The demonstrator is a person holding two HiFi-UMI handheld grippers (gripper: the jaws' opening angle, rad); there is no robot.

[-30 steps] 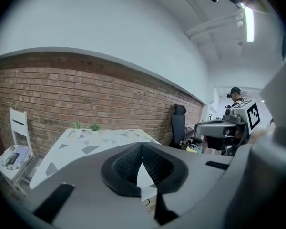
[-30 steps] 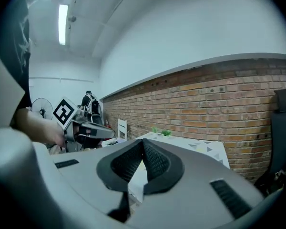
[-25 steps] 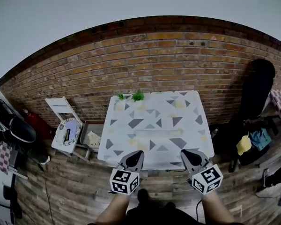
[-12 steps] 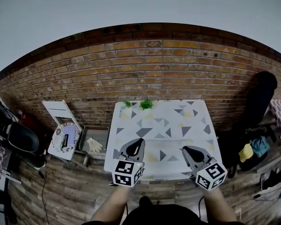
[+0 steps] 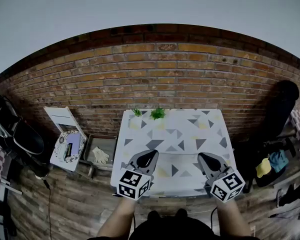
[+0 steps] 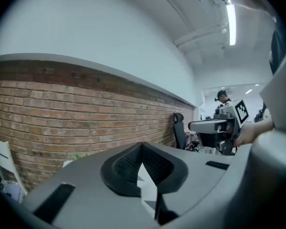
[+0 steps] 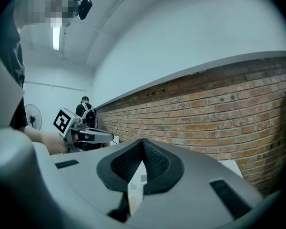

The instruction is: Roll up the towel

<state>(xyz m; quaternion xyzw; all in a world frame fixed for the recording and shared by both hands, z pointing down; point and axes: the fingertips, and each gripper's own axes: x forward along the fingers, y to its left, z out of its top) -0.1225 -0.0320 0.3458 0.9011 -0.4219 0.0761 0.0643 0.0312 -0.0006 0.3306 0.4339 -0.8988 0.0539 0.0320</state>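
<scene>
Head view: left tool (image 5: 151, 155) and right tool (image 5: 204, 157) hovered over the surface (image 5: 140, 134), jaws together, empty.
Approach step, apparently: the towel (image 5: 186, 154) was probably the pale strip between them; the next move called for opening at its edge.

I make out the towel (image 5: 189, 154) only as a faint pale strip; it lies crosswise on the patterned table (image 5: 140, 130), near half; flat or rolled, I cannot tell.

I see a brick wall (image 5: 155, 69) behind a triangle-patterned table (image 5: 190, 129), two small plants (image 5: 157, 113) at its far edge, plank floor (image 5: 65, 204), and a ceiling strip light (image 6: 230, 23).
</scene>
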